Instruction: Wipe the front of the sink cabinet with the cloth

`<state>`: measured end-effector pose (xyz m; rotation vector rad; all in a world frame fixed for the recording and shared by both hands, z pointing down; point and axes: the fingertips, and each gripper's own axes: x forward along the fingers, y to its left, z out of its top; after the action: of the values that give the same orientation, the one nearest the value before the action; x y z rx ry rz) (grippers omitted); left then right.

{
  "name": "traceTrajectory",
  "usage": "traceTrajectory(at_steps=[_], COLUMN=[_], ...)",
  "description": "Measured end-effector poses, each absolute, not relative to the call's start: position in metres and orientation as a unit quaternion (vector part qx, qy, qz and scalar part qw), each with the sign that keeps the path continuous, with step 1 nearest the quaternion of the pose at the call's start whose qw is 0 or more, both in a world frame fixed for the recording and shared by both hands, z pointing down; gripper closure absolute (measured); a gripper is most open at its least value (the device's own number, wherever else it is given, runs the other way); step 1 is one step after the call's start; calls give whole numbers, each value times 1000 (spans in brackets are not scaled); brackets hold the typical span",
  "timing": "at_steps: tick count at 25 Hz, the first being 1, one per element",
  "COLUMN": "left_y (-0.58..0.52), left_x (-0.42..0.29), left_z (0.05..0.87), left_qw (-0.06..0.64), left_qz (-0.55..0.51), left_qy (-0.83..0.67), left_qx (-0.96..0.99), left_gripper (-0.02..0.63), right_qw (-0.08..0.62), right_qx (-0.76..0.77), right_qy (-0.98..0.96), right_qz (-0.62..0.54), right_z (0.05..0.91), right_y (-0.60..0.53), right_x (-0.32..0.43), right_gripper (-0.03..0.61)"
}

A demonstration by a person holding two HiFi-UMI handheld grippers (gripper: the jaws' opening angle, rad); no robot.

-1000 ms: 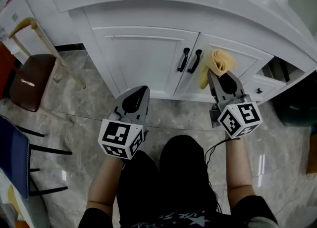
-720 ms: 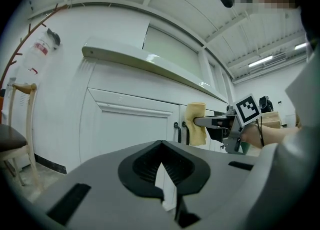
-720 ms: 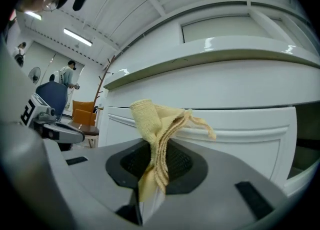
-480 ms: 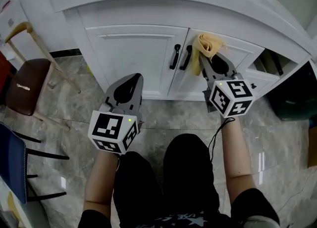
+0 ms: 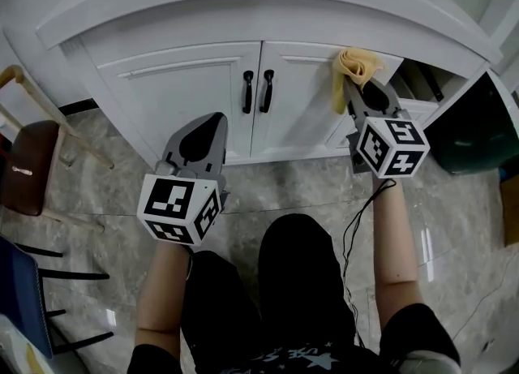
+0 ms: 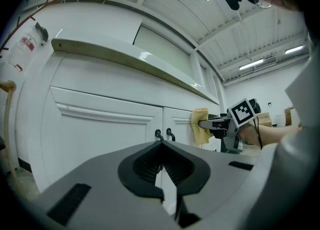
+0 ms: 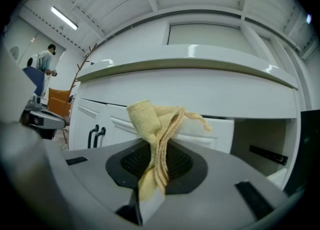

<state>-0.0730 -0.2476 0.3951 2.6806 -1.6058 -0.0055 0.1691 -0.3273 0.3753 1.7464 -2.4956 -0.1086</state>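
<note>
The right gripper's jaws were clamped on a crumpled pale-yellow terry cloth. The cloth lay against the top of the right-hand door of the white panelled sink cabinet, to the right of its 2 black handles. The left gripper's jaws were closed together on nothing, in front of the cabinet's left door and apart from it.

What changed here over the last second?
The right claw, clamped on the cloth, carried it rightward and up across the right door, away from the black handles. The left claw stayed shut and empty, low in front of the left door.
</note>
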Motion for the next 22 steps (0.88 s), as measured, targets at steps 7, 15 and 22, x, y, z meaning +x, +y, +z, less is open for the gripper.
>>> traceTrajectory(at_steps=[7,15,22], left_y=[-264,-260,-255], left_x=[-38,-26,-57], left_z=[407,412,422], left_qw=[28,21,17], left_qz=[7,25,33], left_qy=[-489,-476,-504], left_qx=[872,879,863], left_gripper=[598,598,598], right_qw=[49,27,16], right_qx=[639,652,543], right_qy=[-768,-758,-839], right_qz=[-13,12,17], right_z=[385,397,412], right_y=[-331,-321,-304], right_x=[248,272,169], right_gripper=[499,499,499])
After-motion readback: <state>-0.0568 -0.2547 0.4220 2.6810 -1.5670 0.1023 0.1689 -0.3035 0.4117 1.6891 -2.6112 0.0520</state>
